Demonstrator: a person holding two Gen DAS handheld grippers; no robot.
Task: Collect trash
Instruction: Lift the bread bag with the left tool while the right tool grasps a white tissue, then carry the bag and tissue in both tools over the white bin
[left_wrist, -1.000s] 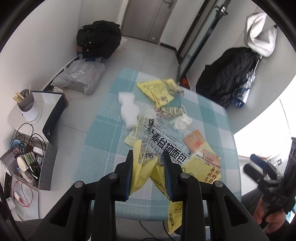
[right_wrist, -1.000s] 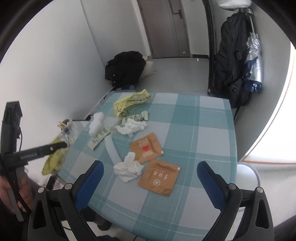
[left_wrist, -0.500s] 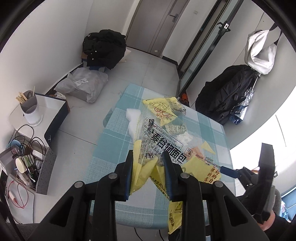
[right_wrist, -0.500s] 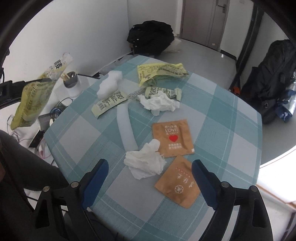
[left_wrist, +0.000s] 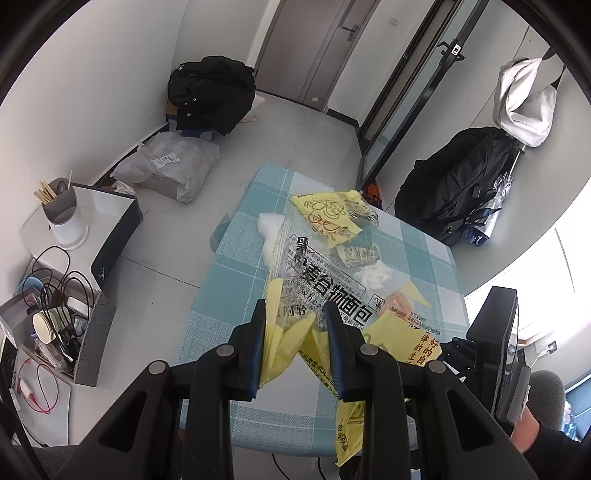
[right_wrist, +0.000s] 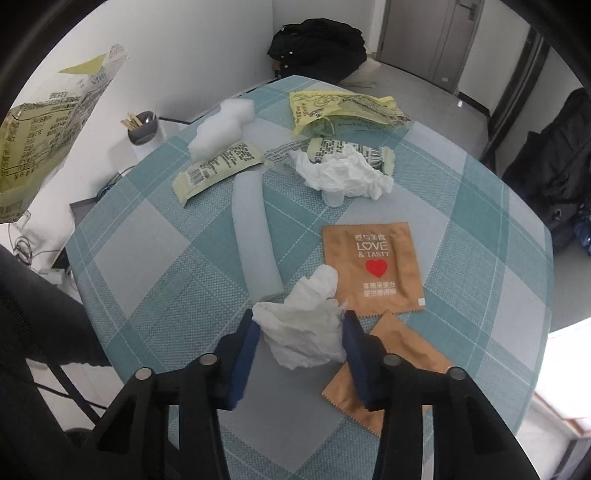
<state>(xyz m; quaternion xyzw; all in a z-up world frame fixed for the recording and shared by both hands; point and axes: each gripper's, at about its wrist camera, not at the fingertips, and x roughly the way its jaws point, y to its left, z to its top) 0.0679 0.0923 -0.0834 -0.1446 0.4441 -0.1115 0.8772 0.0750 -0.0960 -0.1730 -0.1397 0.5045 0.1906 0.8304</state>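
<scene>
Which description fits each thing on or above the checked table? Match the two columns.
Things:
1. crumpled tissue
2. yellow bag
3. brown packet with a red heart
4. white foam lump

Descriptions:
A. flat on the cloth, printed side up
B. between the right hand-held gripper fingers
C. at the far left edge of the table
D. clamped in the left hand-held gripper

Pairs: 1-B, 2-D, 3-A, 4-C
</scene>
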